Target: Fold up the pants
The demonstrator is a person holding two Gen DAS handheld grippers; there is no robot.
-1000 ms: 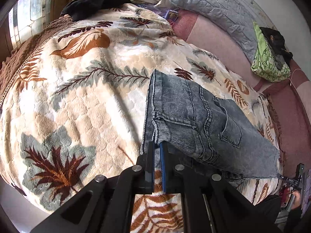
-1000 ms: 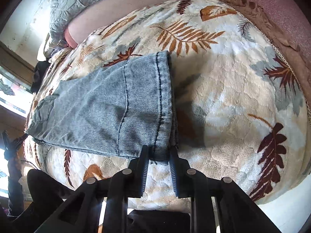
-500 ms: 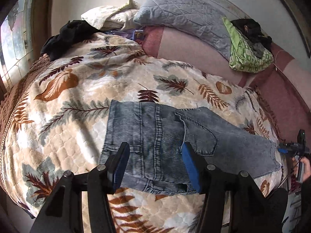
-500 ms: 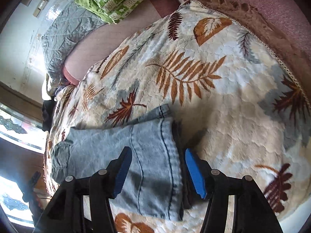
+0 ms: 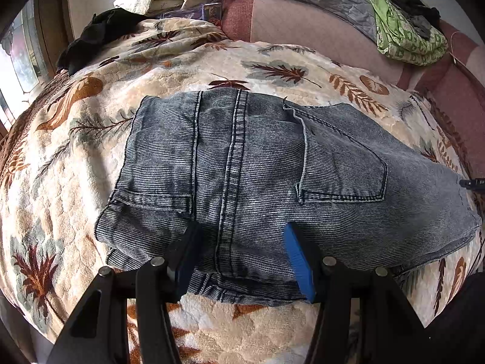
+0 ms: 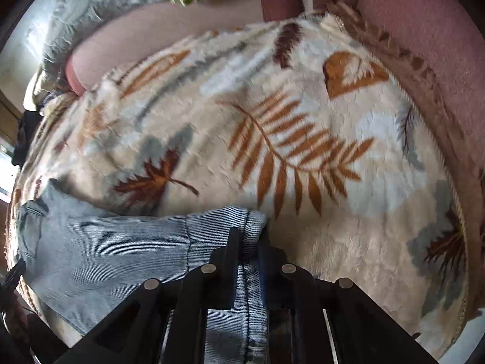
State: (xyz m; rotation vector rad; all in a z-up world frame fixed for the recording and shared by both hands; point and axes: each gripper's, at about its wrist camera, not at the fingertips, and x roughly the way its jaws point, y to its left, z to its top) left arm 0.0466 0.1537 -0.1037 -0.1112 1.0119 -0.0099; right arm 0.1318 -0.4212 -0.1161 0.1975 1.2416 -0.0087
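Leaf-print blanket (image 5: 91,163) under jeans (image 5: 257,157); left claw (image 5: 239,254) agape above waistband, right claw (image 6: 250,245) steeply downward, closing on hem.

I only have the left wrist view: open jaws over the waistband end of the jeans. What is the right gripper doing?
Observer: The right gripper is closing on the hem end of the jeans, with denim between its jaws.
Operator: Is any of the hem lying flat there?
Observer: No, the hem bunches up between the fingers.
Operator: What lies beyond it?
Observer: Bare leaf-print blanket, then a pink cushioned edge.
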